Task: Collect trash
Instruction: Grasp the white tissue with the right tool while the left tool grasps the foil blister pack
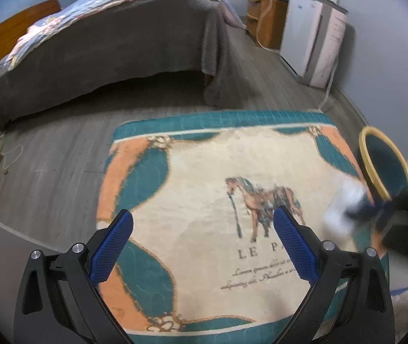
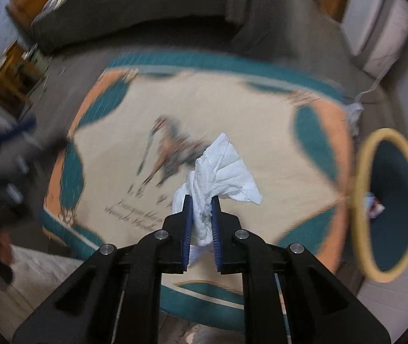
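My right gripper (image 2: 201,200) is shut on a crumpled white tissue (image 2: 221,172) and holds it above the horse-print rug (image 2: 232,109). A teal bin with a yellow rim (image 2: 390,200) stands to its right, with a wrapper inside. In the left wrist view my left gripper (image 1: 204,220) is open and empty above the rug (image 1: 204,177). The right gripper (image 1: 376,209) and its tissue (image 1: 344,209) show blurred at the right, next to the bin (image 1: 387,166).
A bed with a grey cover (image 1: 112,46) stands beyond the rug. A white cabinet (image 1: 312,37) and a wooden nightstand (image 1: 264,20) line the right wall. White trash (image 2: 354,114) lies off the rug's far right corner. A cable (image 1: 11,154) lies at left.
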The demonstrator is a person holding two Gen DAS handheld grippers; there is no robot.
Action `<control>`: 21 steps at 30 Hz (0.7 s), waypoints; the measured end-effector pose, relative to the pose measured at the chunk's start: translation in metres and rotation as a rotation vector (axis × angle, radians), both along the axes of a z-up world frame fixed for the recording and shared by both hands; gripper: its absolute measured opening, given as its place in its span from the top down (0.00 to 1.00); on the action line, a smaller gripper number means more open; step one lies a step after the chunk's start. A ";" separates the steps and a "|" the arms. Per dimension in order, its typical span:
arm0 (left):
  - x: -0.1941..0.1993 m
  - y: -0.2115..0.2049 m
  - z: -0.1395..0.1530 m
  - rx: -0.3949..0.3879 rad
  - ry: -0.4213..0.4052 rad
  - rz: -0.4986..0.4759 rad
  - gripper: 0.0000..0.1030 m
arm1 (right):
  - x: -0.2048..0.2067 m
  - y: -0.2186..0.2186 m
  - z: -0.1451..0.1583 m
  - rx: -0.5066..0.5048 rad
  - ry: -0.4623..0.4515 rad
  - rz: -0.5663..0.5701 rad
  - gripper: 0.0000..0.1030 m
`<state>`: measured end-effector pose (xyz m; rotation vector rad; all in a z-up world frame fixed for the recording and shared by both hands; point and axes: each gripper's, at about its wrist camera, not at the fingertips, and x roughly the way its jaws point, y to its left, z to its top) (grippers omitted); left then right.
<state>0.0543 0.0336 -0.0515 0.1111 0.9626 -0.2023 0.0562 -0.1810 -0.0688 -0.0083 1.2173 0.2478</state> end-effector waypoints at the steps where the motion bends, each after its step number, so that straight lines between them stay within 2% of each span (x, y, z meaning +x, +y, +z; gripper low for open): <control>1: -0.003 -0.007 -0.005 -0.002 0.010 -0.021 0.06 | 0.002 -0.011 0.010 -0.014 -0.019 -0.012 0.88; 4: -0.010 -0.032 -0.023 -0.009 0.054 -0.094 0.06 | 0.000 -0.043 0.018 -0.024 -0.038 -0.069 0.88; 6: -0.014 -0.046 -0.035 -0.013 0.075 -0.121 0.06 | -0.001 -0.061 0.011 0.015 -0.025 -0.117 0.88; 9: -0.019 -0.068 -0.051 -0.017 0.109 -0.159 0.06 | -0.001 -0.065 0.006 0.037 -0.023 -0.145 0.88; 12: -0.022 -0.086 -0.063 -0.012 0.130 -0.194 0.06 | -0.001 -0.067 0.007 0.002 -0.042 -0.134 0.88; 17: -0.032 -0.114 -0.085 -0.017 0.184 -0.281 0.10 | 0.003 -0.077 0.003 0.003 -0.044 -0.150 0.88; 19: -0.036 -0.123 -0.093 -0.012 0.211 -0.319 0.22 | 0.004 -0.081 0.003 0.011 -0.044 -0.158 0.88; 21: -0.039 -0.129 -0.102 0.003 0.235 -0.337 0.28 | 0.005 -0.082 0.003 0.016 -0.046 -0.160 0.88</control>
